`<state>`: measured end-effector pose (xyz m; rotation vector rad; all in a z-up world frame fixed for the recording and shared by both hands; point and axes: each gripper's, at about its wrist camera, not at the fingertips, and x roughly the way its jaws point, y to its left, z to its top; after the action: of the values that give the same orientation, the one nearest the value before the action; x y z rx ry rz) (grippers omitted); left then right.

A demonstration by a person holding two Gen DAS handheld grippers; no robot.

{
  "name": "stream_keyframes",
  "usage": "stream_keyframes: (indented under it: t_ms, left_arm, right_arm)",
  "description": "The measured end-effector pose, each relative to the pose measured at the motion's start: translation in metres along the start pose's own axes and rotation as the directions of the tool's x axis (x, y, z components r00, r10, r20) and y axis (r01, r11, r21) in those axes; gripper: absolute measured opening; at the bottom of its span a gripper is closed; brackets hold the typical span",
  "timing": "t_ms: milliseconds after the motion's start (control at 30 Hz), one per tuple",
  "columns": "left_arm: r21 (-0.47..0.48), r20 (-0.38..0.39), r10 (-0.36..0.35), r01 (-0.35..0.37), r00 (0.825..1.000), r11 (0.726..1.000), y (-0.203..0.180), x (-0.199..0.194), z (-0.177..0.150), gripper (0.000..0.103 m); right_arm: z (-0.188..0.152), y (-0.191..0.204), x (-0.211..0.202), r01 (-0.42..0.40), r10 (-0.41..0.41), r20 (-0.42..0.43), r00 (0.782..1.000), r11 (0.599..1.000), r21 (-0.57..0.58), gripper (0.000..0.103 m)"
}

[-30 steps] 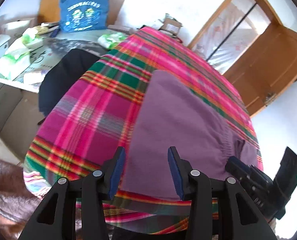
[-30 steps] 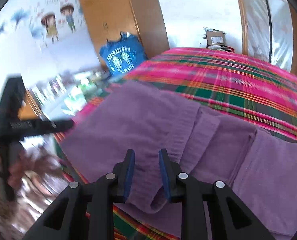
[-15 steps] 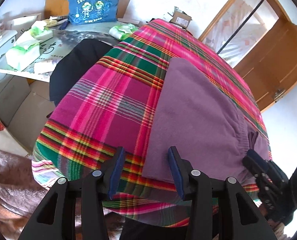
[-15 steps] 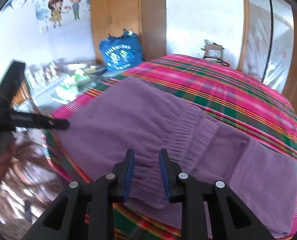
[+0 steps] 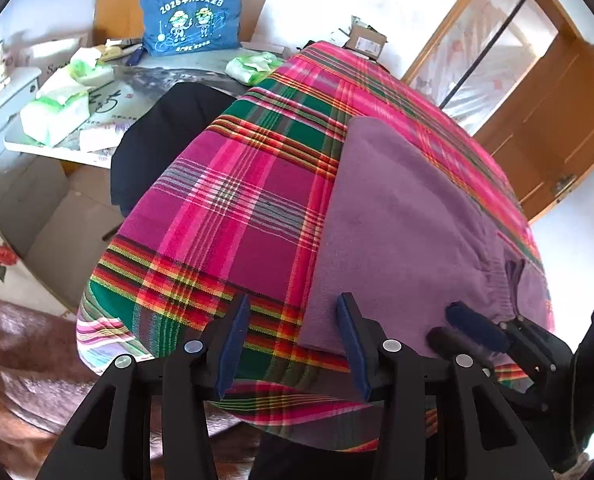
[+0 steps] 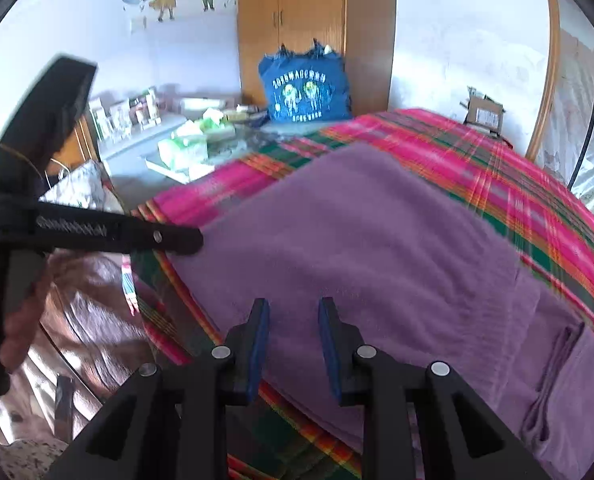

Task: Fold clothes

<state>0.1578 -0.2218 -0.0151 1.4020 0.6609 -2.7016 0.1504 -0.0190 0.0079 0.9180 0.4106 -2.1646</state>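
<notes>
We hold the left gripper [image 5: 293,344] and right gripper [image 6: 293,344] part open and, it seems, empty, because the purple garment [image 5: 397,216] lies flat just beyond both fingertips, ready for folding.

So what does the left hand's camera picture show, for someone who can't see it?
A purple garment lies flat on a pink, green and red plaid blanket. The left tongs hang open over the garment's near corner, with the right tongs at its edge.
</notes>
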Motion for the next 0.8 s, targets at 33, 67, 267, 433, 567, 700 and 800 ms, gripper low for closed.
stream_keyframes:
  t_ms: [33,67,267,433,567,700,800]
  left_arm:
    - [-0.001,0.0,0.001,-0.001,1.0,1.0,0.0,0.0,0.0,0.047]
    - [-0.001,0.001,0.002,-0.002,1.0,1.0,0.0,0.0,0.0,0.047]
    - [0.001,0.007,0.006,-0.006,1.0,1.0,-0.001,0.0,-0.001,0.047]
    - [0.008,0.006,0.013,-0.013,1.0,1.0,-0.002,0.0,-0.001,0.047]
    - [0.009,-0.001,0.018,-0.018,1.0,1.0,-0.004,0.001,0.002,0.047]
    - [0.014,0.018,-0.002,0.002,1.0,1.0,-0.004,-0.004,0.008,0.047]
    - [-0.016,0.027,-0.03,0.03,0.999,0.999,0.002,-0.008,0.02,0.047]
  right_arm:
    - [-0.002,0.0,0.001,0.0,0.0,-0.006,1.0,1.0,0.0,0.026]
    - [-0.004,0.001,0.002,0.001,-0.001,-0.011,1.0,1.0,0.0,0.026]
    - [0.004,0.004,-0.002,-0.003,0.003,0.003,1.0,1.0,-0.009,0.026]
    - [0.012,0.012,0.014,-0.033,0.033,-0.015,0.999,0.999,-0.013,0.026]
    - [0.012,0.014,0.016,-0.029,0.029,-0.022,0.999,0.999,-0.026,0.026]
    - [0.019,0.015,0.004,-0.055,0.055,0.025,0.998,0.998,-0.012,0.026]
    - [0.023,0.021,0.002,-0.081,0.082,0.045,0.996,0.996,-0.024,0.026]
